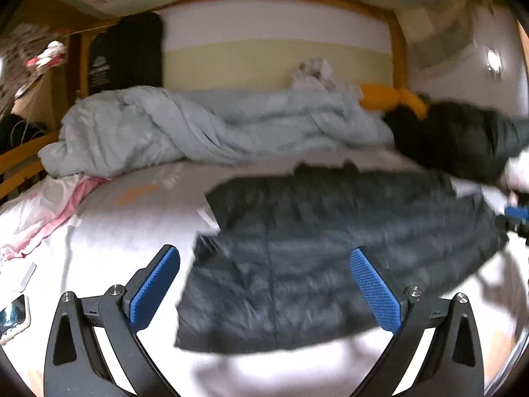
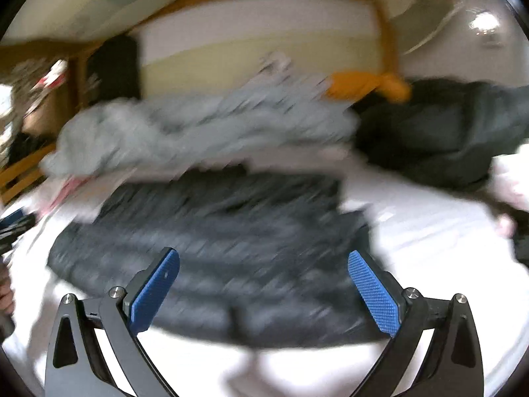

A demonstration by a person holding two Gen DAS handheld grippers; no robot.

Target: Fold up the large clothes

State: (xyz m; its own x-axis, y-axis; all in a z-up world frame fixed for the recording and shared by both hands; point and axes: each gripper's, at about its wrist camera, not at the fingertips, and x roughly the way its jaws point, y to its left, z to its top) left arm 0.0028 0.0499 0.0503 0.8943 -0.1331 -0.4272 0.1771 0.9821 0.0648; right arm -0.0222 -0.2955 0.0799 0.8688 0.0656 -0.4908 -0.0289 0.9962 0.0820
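Observation:
A dark quilted puffer jacket lies spread flat on the white bed sheet, blurred in both views. My left gripper hovers above the jacket's near left part, jaws wide open with nothing between the blue pads. In the right wrist view the same jacket lies below my right gripper, which also stands wide open and empty. The right gripper's blue tip shows at the jacket's right edge in the left wrist view.
A crumpled pale blue duvet runs across the back of the bed. A dark garment and an orange item lie at the back right. Pink-and-white cloth and a phone sit at the left. A wooden bed frame borders the left.

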